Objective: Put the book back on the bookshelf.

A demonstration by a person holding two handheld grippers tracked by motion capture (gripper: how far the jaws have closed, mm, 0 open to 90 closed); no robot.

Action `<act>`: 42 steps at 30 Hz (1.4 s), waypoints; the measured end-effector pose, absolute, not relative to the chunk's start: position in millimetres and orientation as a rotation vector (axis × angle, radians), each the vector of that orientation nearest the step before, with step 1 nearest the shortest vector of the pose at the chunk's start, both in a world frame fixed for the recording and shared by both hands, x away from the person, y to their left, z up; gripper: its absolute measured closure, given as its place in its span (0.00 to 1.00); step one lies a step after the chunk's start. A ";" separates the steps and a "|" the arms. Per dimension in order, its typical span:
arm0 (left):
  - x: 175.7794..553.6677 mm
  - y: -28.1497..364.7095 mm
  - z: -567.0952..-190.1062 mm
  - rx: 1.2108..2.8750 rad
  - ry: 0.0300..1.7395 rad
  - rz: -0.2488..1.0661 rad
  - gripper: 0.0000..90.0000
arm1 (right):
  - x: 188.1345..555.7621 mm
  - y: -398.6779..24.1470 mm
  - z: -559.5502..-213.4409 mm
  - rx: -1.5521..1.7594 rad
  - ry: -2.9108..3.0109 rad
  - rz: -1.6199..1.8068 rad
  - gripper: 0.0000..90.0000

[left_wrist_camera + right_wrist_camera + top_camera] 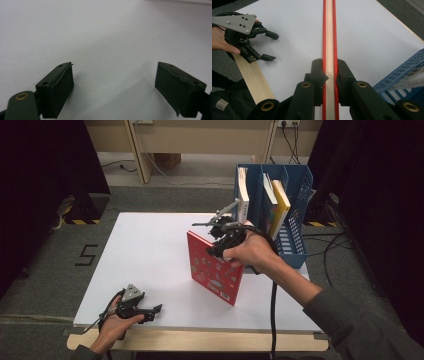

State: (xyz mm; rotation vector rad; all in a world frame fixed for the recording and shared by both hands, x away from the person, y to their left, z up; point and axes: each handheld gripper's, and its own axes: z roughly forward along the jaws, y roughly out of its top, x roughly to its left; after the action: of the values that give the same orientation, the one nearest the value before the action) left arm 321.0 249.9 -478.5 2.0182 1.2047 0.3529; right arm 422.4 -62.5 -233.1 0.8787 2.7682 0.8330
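While the right gripper pinches the red book at its top edge, both jaws press flat against the covers, with the pale page block between them. The right hand reaches in from the right, forearm angled across the table, gripper pointing down onto the book. The book stands upright near the table's middle, just left of the blue rack, which holds other books. The left gripper lies low at the near-left corner of the table, held by the left hand; its jaws are spread, nothing between them, well apart from the book.
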 end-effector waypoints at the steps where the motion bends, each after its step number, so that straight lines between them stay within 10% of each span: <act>1: 321.0 249.7 -478.6 2.015 1.207 0.353 0.16 | 421.7 -65.7 -232.0 0.894 2.756 0.836 0.88; 42: 321.1 248.6 -478.8 2.030 1.202 0.361 0.15 | 427.1 -111.7 -241.7 1.047 2.784 0.760 0.86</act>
State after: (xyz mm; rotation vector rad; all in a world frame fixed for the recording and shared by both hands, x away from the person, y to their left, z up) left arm 321.1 248.6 -478.8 2.0297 1.2023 0.3607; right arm 427.1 -111.7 -241.7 1.0467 2.7842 0.7599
